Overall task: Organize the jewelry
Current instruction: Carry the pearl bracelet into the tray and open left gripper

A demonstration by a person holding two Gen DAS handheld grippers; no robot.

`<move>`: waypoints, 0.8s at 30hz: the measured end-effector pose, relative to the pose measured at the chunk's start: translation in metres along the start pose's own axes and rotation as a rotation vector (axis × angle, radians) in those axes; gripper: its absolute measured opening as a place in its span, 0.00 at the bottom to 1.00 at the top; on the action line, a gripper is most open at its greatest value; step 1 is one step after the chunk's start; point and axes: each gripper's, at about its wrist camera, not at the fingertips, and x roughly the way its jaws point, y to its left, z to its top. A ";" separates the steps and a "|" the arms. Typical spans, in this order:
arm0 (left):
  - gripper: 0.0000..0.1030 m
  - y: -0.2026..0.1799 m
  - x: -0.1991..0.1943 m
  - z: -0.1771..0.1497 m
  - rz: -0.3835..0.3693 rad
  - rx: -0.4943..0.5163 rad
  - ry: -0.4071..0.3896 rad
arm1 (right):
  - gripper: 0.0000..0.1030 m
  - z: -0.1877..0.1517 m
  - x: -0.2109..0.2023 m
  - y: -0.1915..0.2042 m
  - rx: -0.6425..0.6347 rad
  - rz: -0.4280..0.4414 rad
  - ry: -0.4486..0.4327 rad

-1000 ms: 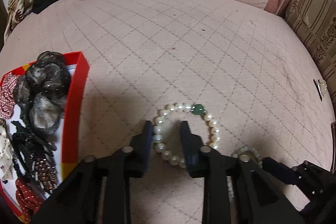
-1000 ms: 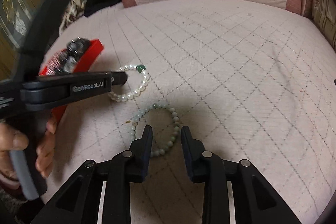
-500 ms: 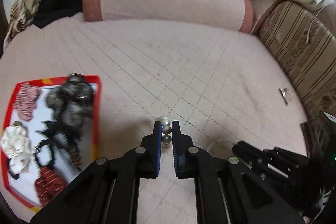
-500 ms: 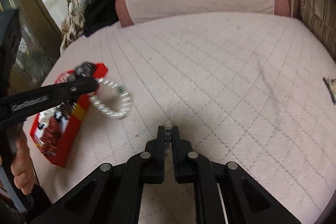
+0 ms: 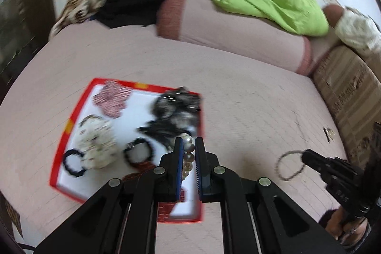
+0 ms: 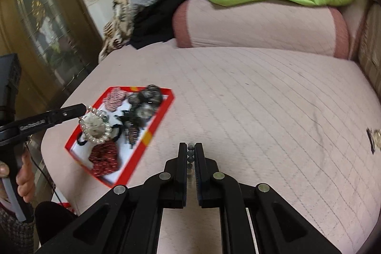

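Left wrist view: the left gripper [image 5: 189, 149] has its jaws pinched almost together on the pearl bracelet [image 5: 187, 154], whose beads stack up in the narrow gap between the pads. It hangs over the near right part of the red tray [image 5: 59, 149], which lies on the pink quilted bed [image 5: 250, 92] and holds scrunchies and hair ties, blurred here. At the right, the right gripper [image 5: 306, 156] carries the pale green bead bracelet [image 5: 289, 166] as a loop dangling from its tips above the bed, well apart from the tray. A small clip [image 5: 328, 133] lies near the striped cushion [image 5: 347, 97] at the far right.

Right wrist view: the right gripper [image 6: 190, 154] is closed to a slit on the green bead bracelet [image 6: 190, 155], a few dark beads showing between the pads, over bare bed [image 6: 262, 99]. At the left, a hand [image 6: 22, 176] holds the left gripper [image 6: 82, 110], with the pearl bracelet [image 6: 95, 126] hanging in a ring from its tips above the red tray [image 6: 147, 137].
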 end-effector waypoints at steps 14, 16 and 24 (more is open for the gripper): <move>0.09 0.088 0.044 0.024 -0.065 -0.252 0.009 | 0.06 0.024 0.043 0.090 -0.156 0.057 0.069; 0.09 0.089 0.056 0.031 -0.080 -0.251 0.013 | 0.06 0.028 0.052 0.097 -0.173 0.047 0.080; 0.09 0.087 0.099 0.057 -0.099 -0.217 0.042 | 0.06 0.045 0.063 0.100 -0.192 0.000 0.080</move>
